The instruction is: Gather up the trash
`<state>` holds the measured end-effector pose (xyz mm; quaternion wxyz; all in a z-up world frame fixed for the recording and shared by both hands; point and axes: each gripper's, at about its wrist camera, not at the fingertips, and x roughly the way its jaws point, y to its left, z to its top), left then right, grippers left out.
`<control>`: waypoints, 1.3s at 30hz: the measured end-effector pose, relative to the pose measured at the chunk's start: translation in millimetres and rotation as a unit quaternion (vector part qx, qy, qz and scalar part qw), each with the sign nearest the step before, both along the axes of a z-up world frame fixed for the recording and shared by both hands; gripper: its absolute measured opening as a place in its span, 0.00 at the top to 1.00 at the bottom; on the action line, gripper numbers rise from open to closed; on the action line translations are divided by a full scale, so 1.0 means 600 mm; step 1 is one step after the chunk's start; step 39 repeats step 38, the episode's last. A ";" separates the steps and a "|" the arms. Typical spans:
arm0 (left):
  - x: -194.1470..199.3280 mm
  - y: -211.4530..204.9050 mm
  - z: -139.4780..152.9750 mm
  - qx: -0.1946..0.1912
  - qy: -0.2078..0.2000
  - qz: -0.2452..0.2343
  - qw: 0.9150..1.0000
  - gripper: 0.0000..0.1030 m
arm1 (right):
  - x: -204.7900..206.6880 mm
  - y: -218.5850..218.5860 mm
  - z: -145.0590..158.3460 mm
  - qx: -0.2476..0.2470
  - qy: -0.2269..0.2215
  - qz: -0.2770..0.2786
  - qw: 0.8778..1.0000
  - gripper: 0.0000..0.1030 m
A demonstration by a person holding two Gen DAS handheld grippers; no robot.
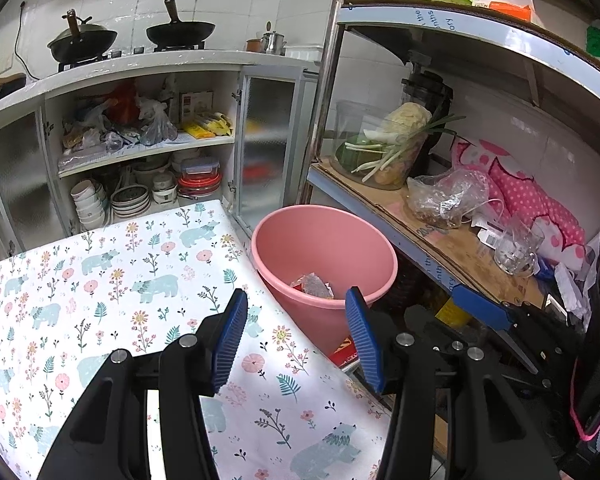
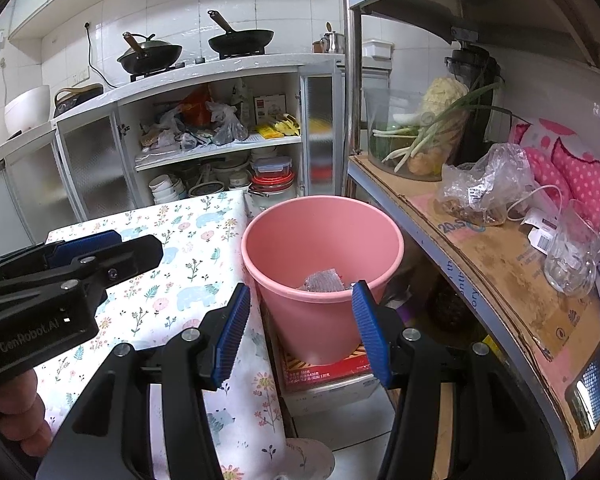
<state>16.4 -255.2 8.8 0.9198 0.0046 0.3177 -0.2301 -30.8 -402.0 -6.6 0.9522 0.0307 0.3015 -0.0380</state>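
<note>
Crumpled silvery trash [image 2: 323,280] lies at the bottom of the round pink plastic bin [image 2: 320,240], half hidden by its rim. Left hand-held gripper [image 1: 296,336] and right hand-held gripper [image 2: 300,332] hover near the bin, jaws apart, empty.

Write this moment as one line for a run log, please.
left gripper: open, empty | right gripper: open, empty | pink bucket: crumpled wrapper inside | table: bare cloth
</note>
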 end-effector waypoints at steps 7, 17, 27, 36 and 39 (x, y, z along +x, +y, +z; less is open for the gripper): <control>-0.004 0.000 0.000 0.002 -0.003 -0.001 1.000 0.51 | -0.001 -0.001 0.000 0.000 0.000 -0.001 1.000 0.48; -0.006 -0.001 0.001 0.002 -0.002 -0.002 1.000 0.51 | 0.000 -0.001 0.000 0.000 0.001 -0.001 1.000 0.48; -0.011 -0.004 -0.002 0.002 0.000 -0.004 1.000 0.51 | -0.004 -0.002 -0.003 0.000 0.002 0.000 1.000 0.48; -0.011 -0.003 -0.003 0.001 0.003 -0.005 1.000 0.51 | -0.004 -0.001 -0.003 -0.001 0.002 0.000 1.000 0.48; -0.011 -0.003 -0.003 0.001 0.004 -0.006 1.000 0.51 | -0.004 -0.001 -0.003 -0.001 0.002 0.000 1.000 0.48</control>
